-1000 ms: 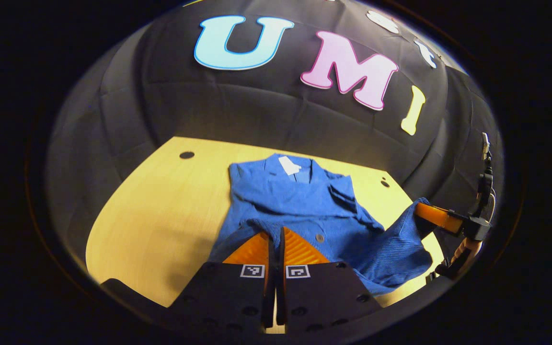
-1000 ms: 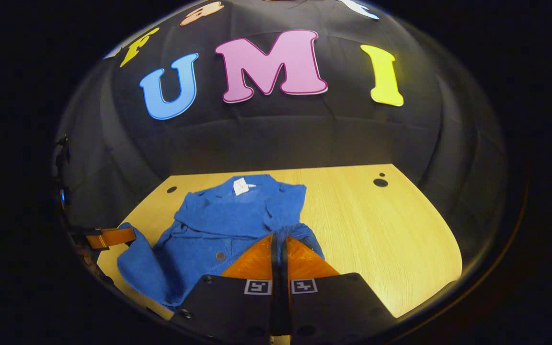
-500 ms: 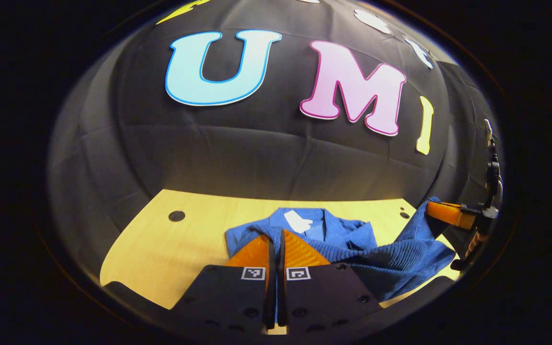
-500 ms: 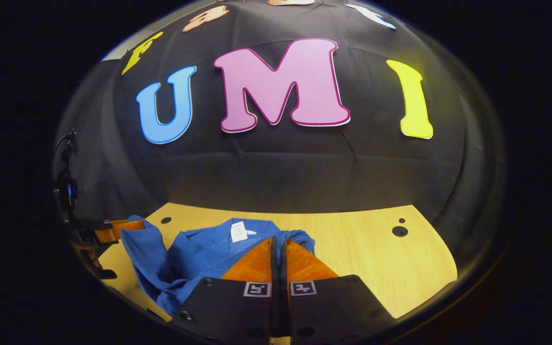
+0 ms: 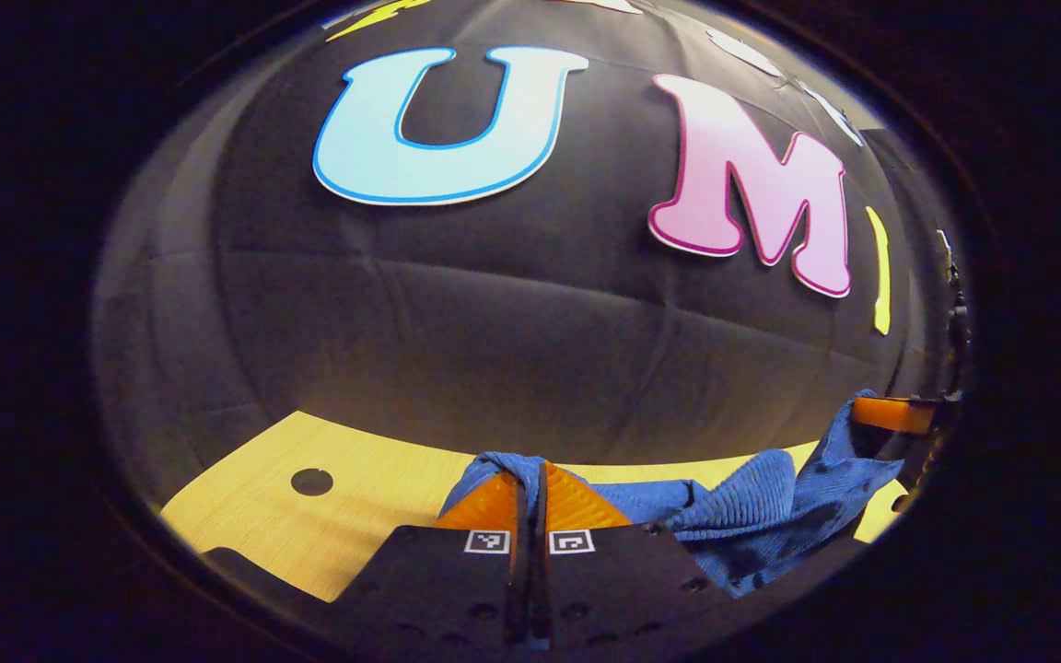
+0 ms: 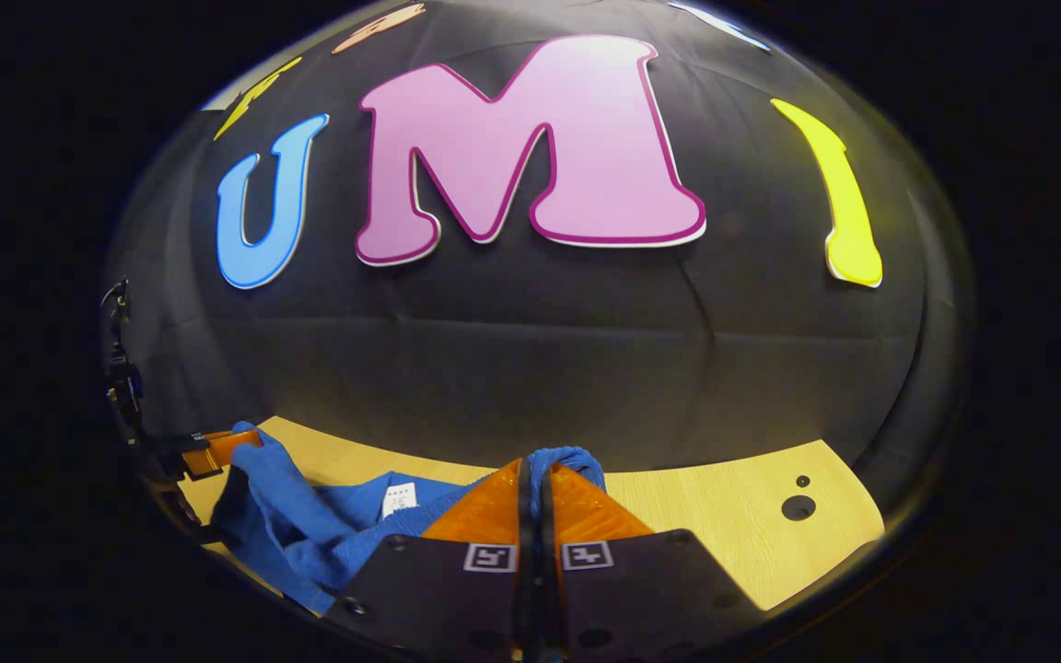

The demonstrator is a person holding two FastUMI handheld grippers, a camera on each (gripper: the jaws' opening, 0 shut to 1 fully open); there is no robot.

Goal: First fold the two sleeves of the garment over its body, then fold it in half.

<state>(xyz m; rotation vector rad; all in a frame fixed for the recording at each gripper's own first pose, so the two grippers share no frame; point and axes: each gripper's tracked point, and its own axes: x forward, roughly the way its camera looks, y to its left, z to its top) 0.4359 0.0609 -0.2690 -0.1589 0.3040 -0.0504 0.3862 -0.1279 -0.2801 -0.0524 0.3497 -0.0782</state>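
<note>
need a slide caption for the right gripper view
Right gripper shut on the blue garment's edge, lifting it above the wooden table.

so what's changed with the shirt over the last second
Both tongs, left and right, carried the hem of the blue shirt up and toward the collar end, folding it in half. The shirt lay spread out on the table a second ago; now its lifted part hangs between the tongs, hiding most of the body. Both tongs stayed shut on the shirt, and the white label is still in sight.
</note>
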